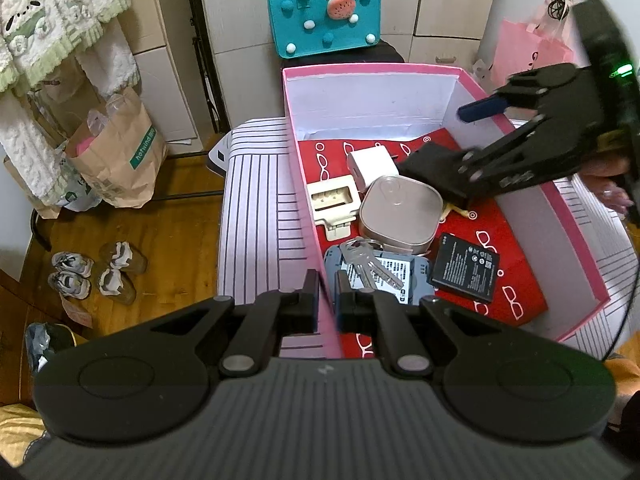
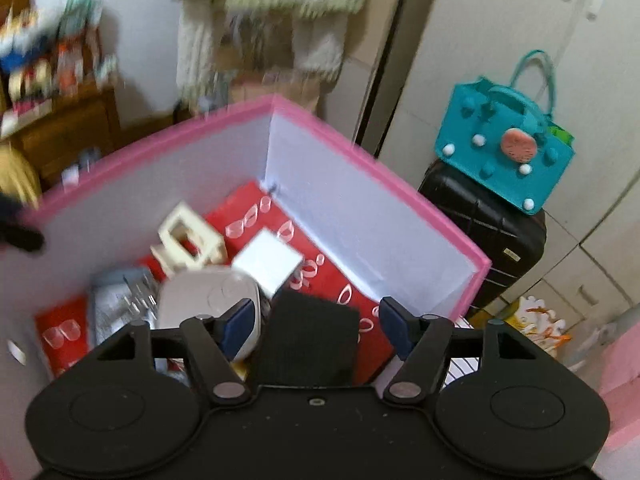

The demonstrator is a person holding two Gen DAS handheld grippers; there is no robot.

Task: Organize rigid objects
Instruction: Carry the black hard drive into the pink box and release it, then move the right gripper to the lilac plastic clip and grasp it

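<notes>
1. Pink box [image 1: 472, 68] on striped surface [image 1: 260, 208] holds tin [image 1: 400, 212], white cube [image 1: 370, 166], keys [image 1: 370, 264], battery [image 1: 466, 268]
2. Left gripper [image 1: 327, 300] narrow, clamped on box near wall
3. Right gripper [image 2: 316, 326] wide over box, nothing gripped; black flat item [image 2: 310, 340] under jaws

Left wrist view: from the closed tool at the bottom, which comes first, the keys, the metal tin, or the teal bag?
1. Keys, just beyond the left tool, inside the pink box.
2. Metal tin, mid-box.
3. Teal bag, behind the box by the cupboards.
</notes>
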